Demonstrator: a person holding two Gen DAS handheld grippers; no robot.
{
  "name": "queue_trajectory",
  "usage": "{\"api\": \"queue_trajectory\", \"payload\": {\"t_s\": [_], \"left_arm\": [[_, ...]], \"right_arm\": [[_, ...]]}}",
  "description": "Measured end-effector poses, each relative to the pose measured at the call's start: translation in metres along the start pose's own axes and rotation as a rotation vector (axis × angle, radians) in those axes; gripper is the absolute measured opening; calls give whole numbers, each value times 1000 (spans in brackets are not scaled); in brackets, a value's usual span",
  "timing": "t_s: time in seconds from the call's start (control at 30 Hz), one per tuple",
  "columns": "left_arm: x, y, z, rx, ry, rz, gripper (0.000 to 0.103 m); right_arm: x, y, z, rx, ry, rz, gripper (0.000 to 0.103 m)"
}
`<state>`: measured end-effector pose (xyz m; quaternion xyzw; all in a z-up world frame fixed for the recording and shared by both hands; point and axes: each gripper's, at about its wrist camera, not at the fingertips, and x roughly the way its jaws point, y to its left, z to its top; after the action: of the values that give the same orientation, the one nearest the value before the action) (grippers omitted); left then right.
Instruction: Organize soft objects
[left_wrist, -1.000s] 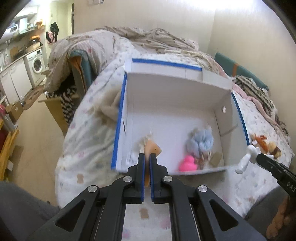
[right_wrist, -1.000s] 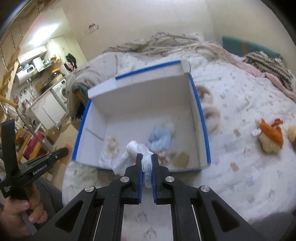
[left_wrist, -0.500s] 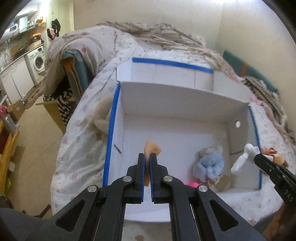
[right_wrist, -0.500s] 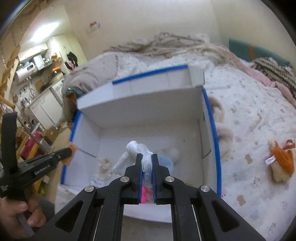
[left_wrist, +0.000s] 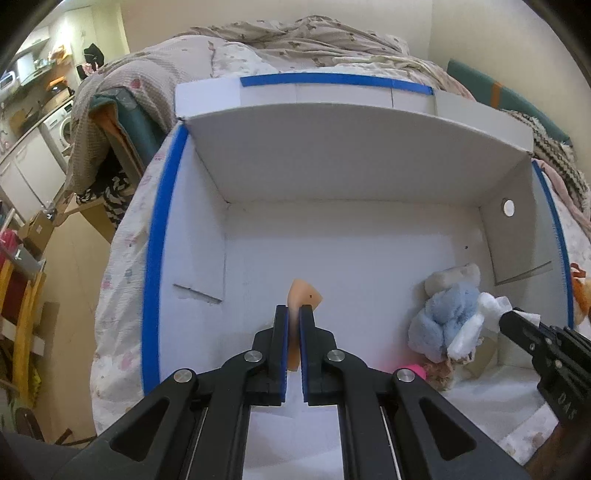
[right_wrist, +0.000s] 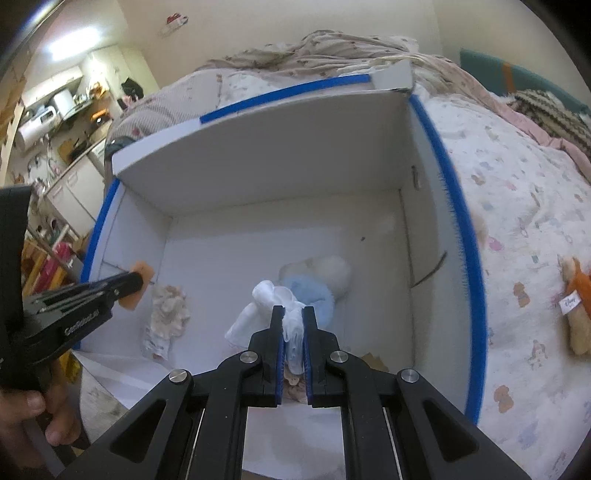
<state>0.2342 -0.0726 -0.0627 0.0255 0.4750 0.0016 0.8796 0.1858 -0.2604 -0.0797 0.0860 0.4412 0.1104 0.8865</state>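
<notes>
A white cardboard box (left_wrist: 332, 173) with blue-taped rims lies open on the bed. My left gripper (left_wrist: 293, 314) is shut on a thin peach-coloured soft piece (left_wrist: 304, 295), held over the box floor on its left side. My right gripper (right_wrist: 293, 317) is shut on a white soft toy (right_wrist: 266, 295) above a pale blue plush (right_wrist: 314, 291) in the box. In the left wrist view the right gripper (left_wrist: 517, 321) holds that white toy (left_wrist: 487, 306) beside the blue plush (left_wrist: 443, 317). A pink toy (left_wrist: 413, 370) and a beige ruffled cloth (right_wrist: 168, 310) also lie inside.
An orange-and-tan plush (right_wrist: 578, 295) with a tag lies on the patterned bedspread (right_wrist: 517, 206) right of the box. Crumpled blankets (left_wrist: 295, 40) pile behind it. A kitchen area with a washing machine (left_wrist: 61, 125) is far left. A hand (right_wrist: 40, 410) holds the left gripper's handle.
Both grippers moved forward and down, from in front of the box to over its inside, each still carrying its piece. The box now fills both views.
</notes>
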Motion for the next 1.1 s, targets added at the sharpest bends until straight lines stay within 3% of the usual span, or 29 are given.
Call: {"api": "queue_trajectory", "payload": {"t_s": [0.3, 0.4, 0.43, 0.47, 0.5, 0.53, 0.63, 0.67, 0.93, 1.0, 1.03, 1.1], "left_arm": [[19, -8, -2, 16, 30, 30, 7], [19, -11, -1, 32, 25, 40, 13], [18, -12, -1, 37, 23, 41, 14], [17, -12, 0, 39, 23, 48, 19], [16, -13, -1, 38, 25, 55, 24], [14, -12, 0, 34, 28, 59, 35], [4, -10, 2, 23, -8, 57, 69], [-3, -10, 3, 25, -33, 62, 71], [-33, -4, 5, 56, -99, 55, 72], [-41, 1, 1, 41, -104, 44, 72], [-44, 3, -1, 37, -106, 42, 72], [-51, 6, -5, 30, -112, 51, 72]], "right_arm": [[-2, 1, 4, 6, -14, 19, 10], [-4, -3, 6, 35, -20, 36, 20], [-4, -6, 6, 49, -22, 43, 32], [-5, -8, 7, 66, -26, 54, 52], [-9, -11, 7, 93, -39, 78, 64], [-13, -14, 8, 116, -57, 106, 75], [-21, -17, 10, 135, -83, 134, 75], [-22, -16, 10, 136, -90, 136, 76], [-37, -10, 5, 119, -121, 133, 81], [-42, -9, 2, 117, -123, 123, 89], [-45, -8, 0, 117, -129, 116, 99], [-52, -8, -3, 122, -140, 113, 103]]}}
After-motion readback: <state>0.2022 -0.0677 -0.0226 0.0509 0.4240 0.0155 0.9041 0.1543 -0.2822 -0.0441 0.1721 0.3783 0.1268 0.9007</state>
